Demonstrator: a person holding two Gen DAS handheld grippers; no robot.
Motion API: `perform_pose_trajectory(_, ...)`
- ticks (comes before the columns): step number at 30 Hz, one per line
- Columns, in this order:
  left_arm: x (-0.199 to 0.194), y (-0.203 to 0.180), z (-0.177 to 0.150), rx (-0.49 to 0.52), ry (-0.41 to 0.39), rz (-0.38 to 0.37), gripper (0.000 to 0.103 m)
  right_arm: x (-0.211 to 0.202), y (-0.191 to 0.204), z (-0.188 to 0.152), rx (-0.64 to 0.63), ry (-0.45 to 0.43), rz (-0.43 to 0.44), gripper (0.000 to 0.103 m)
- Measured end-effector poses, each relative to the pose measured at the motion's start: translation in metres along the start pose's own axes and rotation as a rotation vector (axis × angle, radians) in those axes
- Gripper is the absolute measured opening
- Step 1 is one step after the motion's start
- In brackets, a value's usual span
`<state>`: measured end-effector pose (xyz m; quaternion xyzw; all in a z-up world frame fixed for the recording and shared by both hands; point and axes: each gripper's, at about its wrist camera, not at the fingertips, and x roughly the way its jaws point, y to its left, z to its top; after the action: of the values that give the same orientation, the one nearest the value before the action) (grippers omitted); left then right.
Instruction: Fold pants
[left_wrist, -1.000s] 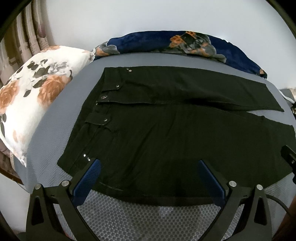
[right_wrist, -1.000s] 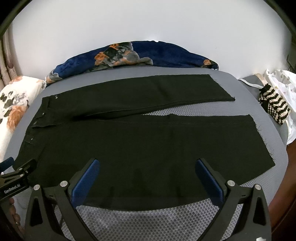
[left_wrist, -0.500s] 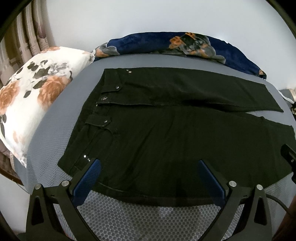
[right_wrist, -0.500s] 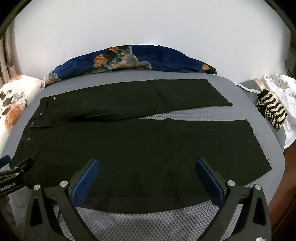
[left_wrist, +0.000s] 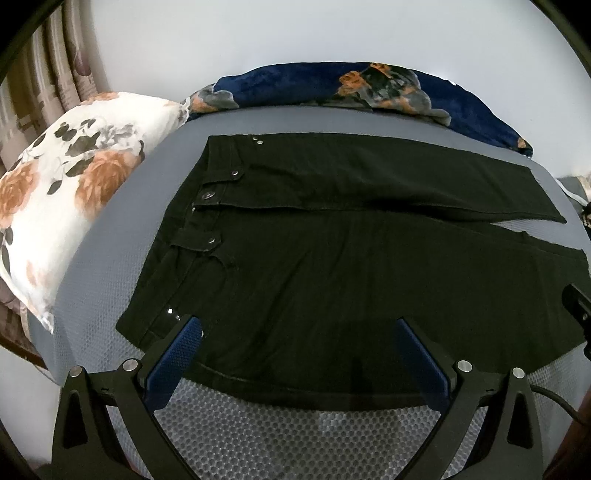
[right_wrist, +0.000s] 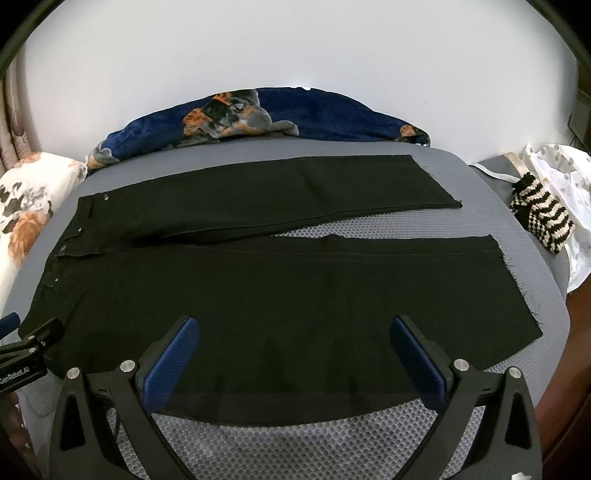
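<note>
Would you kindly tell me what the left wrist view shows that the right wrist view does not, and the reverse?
Only the left wrist view shows the curtain and the waistband's snap tabs close up. Only the right wrist view shows the striped knit item, the white spotted fabric beside it, and both frayed leg hems. Both show the black pants spread flat on the grey bed, the floral pillow, the blue floral blanket, and open jaws on the left gripper and right gripper.

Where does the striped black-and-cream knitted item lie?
In the right wrist view, the striped knitted item lies at the bed's right edge, beyond the black pants' leg ends.
</note>
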<state>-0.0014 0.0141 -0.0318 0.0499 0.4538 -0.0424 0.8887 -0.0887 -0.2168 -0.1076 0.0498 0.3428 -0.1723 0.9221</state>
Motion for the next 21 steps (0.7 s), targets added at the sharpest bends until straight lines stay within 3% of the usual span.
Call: perform_pose_trajectory(21,-0.0003,0.0055,0.0023,-0.008,0.009,0.010,0.103,0.0042,0.0072,-0.0021,-0.024,0.010,-0.022,0.103)
